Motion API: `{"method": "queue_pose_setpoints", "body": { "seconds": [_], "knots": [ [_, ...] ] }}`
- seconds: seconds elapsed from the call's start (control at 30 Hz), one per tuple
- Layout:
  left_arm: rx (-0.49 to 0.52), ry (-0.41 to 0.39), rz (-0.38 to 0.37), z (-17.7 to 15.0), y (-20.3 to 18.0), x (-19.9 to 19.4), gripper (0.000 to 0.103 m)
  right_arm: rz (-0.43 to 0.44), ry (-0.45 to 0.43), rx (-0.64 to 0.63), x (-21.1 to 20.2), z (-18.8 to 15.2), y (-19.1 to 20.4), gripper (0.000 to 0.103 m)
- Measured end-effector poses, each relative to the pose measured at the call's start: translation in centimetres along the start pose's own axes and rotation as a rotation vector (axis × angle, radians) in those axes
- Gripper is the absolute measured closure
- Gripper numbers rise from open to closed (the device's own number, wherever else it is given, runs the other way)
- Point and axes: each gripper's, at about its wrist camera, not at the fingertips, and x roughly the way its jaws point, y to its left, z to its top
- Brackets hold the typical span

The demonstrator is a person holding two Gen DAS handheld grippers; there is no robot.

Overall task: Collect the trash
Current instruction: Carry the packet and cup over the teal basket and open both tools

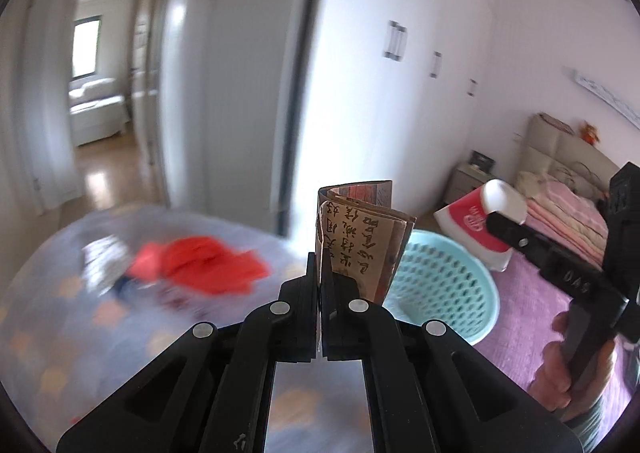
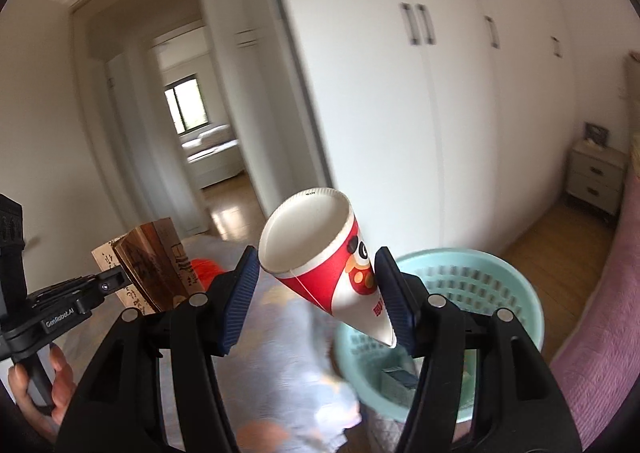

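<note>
A folded paper wrapper [image 1: 362,237] was held clamped upright in the closed left hand-held gripper [image 1: 320,281]. A red-and-white paper cup [image 2: 320,265] was squeezed in the right hand-held gripper [image 2: 316,293], above a pale blue basket [image 2: 500,285]. What was possibly a red bag [image 1: 200,265] lay blurred on the bed [image 1: 80,325].

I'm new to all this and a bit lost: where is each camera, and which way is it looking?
Left wrist: on the left gripper, looking along it at the folded paper it pinches; right hand shows.
Right wrist: on the right gripper, looking at its squashed paper cup; left hand shows.
Both share the turquoise basket, wardrobe and doorway.
</note>
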Motion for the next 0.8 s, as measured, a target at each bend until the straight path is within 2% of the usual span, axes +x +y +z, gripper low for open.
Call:
{"method": "queue_pose_setpoints", "body": {
  "seconds": [0.17,0.37,0.53,0.73,0.8],
  "knots": [
    [0.029,0.066,-0.087,1.2,-4.5,5.6,0.103,-0.09,0.032,0.101,0.8,-0.1,-4.4,0.047],
    [0.04,0.175,-0.138,0.5,-8.6,12.0,0.103,-0.176,0.078,0.211,1.7,-1.3,-8.8,0.047],
    [0.054,0.24,-0.143,-0.6,-10.4,15.5,0.103,-0.199,0.106,0.265,2.2,-1.7,-11.6,0.047],
    [0.054,0.296,-0.125,-2.0,-10.5,18.4,0.103,-0.21,0.134,0.299,3.3,-2.2,-13.0,0.047],
    [0.061,0.307,-0.12,-2.3,-10.7,19.0,0.098,-0.211,0.14,0.302,3.4,-2.4,-13.1,0.047]
  ]
}}
